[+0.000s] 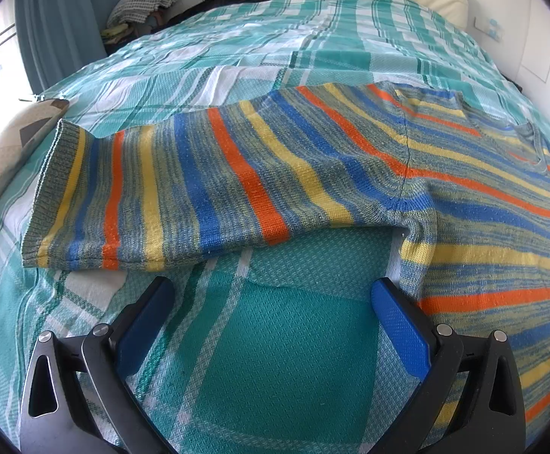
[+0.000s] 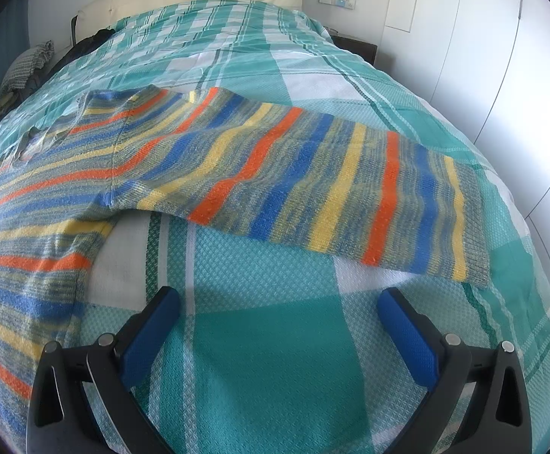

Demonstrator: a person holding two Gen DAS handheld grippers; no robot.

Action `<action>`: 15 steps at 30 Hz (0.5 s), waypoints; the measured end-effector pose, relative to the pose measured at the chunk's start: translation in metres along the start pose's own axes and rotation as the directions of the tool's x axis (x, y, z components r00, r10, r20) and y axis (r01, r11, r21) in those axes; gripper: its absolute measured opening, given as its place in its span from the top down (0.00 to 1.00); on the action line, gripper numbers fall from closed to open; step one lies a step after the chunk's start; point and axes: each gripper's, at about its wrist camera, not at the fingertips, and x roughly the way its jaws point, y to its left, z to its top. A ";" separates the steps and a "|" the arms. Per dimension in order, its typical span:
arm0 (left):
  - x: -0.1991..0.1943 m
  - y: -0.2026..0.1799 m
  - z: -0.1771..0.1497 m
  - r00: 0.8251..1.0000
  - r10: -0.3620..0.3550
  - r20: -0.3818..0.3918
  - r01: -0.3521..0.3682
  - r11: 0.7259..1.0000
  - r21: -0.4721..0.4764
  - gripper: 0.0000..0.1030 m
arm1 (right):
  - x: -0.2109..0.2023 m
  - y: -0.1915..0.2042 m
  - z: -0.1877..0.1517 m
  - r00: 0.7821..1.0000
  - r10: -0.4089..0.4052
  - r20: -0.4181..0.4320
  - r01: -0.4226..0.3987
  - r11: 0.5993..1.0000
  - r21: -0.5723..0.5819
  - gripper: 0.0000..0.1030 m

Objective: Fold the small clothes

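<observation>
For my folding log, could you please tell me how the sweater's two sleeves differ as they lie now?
The left sleeve runs out toward the window side; the right sleeve toward the white wardrobe side. The left sleeve's cuff lies by a patterned cushion; the right sleeve's lies on bare bedspread. Both lie flat, spread out and unfolded, with open grippers before them.

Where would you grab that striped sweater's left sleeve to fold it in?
Grip the ribbed cuff of the left sleeve, coming from the near side. The sleeve lies flat and stretched straight out on the bedspread, so its end edge is free. The open left tool already faces its near edge.
</observation>
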 end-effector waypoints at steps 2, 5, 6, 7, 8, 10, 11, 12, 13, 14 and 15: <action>0.000 0.000 0.000 1.000 0.000 0.000 0.000 1.000 0.000 0.00 | 0.000 0.000 0.000 1.000 0.000 0.000 0.000 1.000 0.000 0.00; 0.000 0.000 0.000 1.000 0.000 0.000 0.000 1.000 0.003 0.00 | 0.000 0.000 0.000 1.000 0.000 0.000 0.000 1.000 0.000 0.00; 0.000 0.000 0.000 1.000 0.000 0.001 0.000 1.000 0.002 0.00 | 0.000 0.000 0.000 1.000 0.000 0.000 0.000 1.000 0.001 0.00; 0.000 0.000 0.000 1.000 0.000 0.001 0.000 1.000 0.003 0.00 | 0.000 0.000 0.000 1.000 0.000 0.000 0.000 1.000 0.000 0.00; 0.000 0.000 0.000 1.000 0.000 0.001 0.000 1.000 0.003 0.00 | 0.000 0.000 0.000 1.000 0.001 0.000 -0.001 1.000 0.000 0.00; 0.000 0.000 0.000 1.000 0.000 0.001 0.000 1.000 0.002 0.00 | 0.000 0.000 0.000 1.000 0.001 -0.001 -0.001 1.000 0.000 0.00; 0.000 0.000 0.000 1.000 0.001 0.001 -0.001 1.000 0.002 0.00 | 0.000 0.000 0.000 1.000 0.001 -0.001 -0.001 1.000 0.000 0.00; 0.000 0.000 0.000 1.000 0.001 0.000 -0.001 1.000 0.001 0.00 | 0.000 0.000 0.000 1.000 0.001 -0.001 -0.001 1.000 0.000 0.00; 0.000 0.000 0.000 1.000 0.001 0.002 -0.001 1.000 0.001 0.00 | 0.000 0.000 0.001 1.000 0.001 0.000 -0.001 1.000 -0.001 0.00; -0.001 0.000 0.000 1.000 0.001 0.003 -0.001 1.000 0.000 0.00 | 0.000 0.000 0.001 1.000 0.002 0.000 -0.002 1.000 -0.001 0.00; 0.001 -0.001 -0.001 1.000 0.001 0.001 -0.001 1.000 0.001 0.00 | 0.000 -0.001 0.001 1.000 0.002 -0.001 -0.002 1.000 -0.001 0.00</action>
